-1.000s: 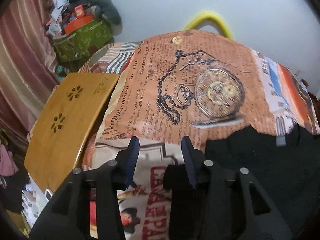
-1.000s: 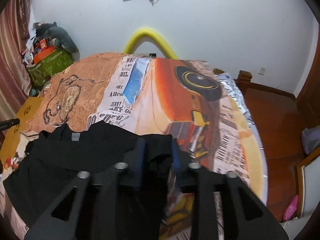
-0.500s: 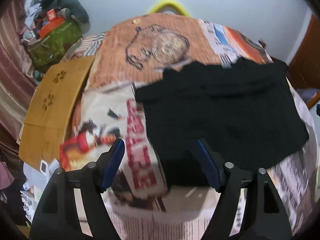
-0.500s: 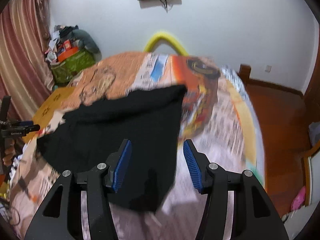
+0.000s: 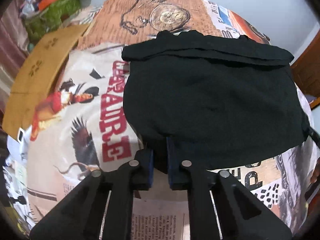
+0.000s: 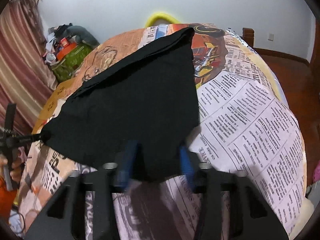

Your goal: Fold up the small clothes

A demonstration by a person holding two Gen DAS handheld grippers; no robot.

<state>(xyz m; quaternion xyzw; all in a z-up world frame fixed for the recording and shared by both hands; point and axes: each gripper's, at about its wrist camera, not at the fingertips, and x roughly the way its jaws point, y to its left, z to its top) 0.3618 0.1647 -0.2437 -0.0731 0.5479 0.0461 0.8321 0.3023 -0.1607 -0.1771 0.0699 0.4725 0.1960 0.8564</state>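
Fabric: black garment [image 5: 210, 100], thin and limp; I judge it light, with no stiffness to hold a fold unaided.
Place: it lies spread on the printed bedspread [image 5: 66, 120], far edge already doubled over into a band, near edge towards both grippers.
Left gripper [image 5: 160, 160]: jaws have just been closing and stand nearly together, the near left corner of the cloth pinched between the blue pads.
Right gripper [image 6: 156, 160]: jaws have just been closing; its blurred blue fingers [image 6: 128, 156] straddle the near right corner, and whether the pads press yet I cannot tell.
Hold points: the two near corners, at the hem.
Risk: probably slip and sag between the holds; keep the edge taut.
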